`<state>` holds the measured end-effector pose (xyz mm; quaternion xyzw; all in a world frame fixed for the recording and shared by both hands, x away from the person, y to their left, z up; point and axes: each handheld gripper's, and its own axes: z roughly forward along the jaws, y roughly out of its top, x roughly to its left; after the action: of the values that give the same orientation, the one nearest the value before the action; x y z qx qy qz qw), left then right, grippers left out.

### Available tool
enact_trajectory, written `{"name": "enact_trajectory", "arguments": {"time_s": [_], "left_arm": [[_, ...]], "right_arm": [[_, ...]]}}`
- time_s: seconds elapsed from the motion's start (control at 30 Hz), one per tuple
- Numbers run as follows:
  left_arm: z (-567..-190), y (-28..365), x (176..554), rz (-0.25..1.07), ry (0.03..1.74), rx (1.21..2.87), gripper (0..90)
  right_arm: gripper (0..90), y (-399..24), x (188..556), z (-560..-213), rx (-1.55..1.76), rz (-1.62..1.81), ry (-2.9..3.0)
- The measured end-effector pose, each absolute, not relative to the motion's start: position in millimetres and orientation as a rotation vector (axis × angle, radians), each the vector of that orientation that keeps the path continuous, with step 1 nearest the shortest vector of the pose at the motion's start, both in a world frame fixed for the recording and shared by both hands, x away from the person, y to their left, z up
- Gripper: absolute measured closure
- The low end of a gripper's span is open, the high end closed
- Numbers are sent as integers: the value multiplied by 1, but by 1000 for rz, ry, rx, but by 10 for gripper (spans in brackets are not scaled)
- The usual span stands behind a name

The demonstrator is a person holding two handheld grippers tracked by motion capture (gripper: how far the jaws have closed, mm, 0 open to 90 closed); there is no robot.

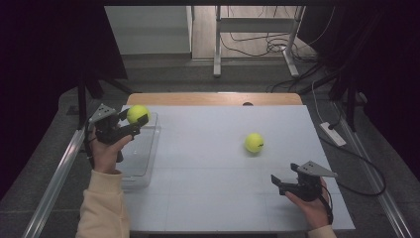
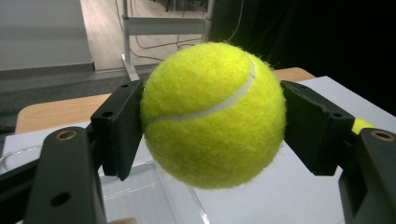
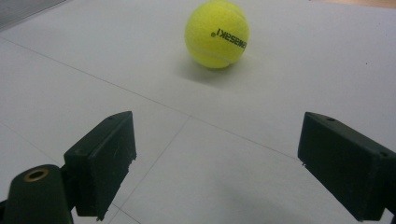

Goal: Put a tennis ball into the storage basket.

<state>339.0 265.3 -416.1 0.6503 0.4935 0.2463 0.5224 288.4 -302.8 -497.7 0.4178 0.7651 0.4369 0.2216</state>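
The left gripper (image 1: 133, 121) is clamped on a tennis ball (image 1: 137, 113), held above a clear tray (image 1: 143, 163) at the table's (image 1: 213, 198) left edge. The right gripper (image 1: 278, 182) has its jaws apart near the front right corner, facing a second tennis ball (image 1: 254, 143) lying right of the table's middle.

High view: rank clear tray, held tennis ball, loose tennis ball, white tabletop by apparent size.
1. white tabletop
2. clear tray, partly behind the left hand
3. and 4. held tennis ball and loose tennis ball: they look about alike. The held one sits raised in the left gripper, so I won't rank them.
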Motion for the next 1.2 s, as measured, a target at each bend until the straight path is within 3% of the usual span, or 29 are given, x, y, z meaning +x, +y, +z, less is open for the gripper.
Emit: {"name": "enact_trajectory", "arguments": {"time_s": [1.2], "left_arm": [[-426,295,346,659,1315,1506,274]], "right_arm": [[116,-303,290,-498,1156,1222,2117]]}}
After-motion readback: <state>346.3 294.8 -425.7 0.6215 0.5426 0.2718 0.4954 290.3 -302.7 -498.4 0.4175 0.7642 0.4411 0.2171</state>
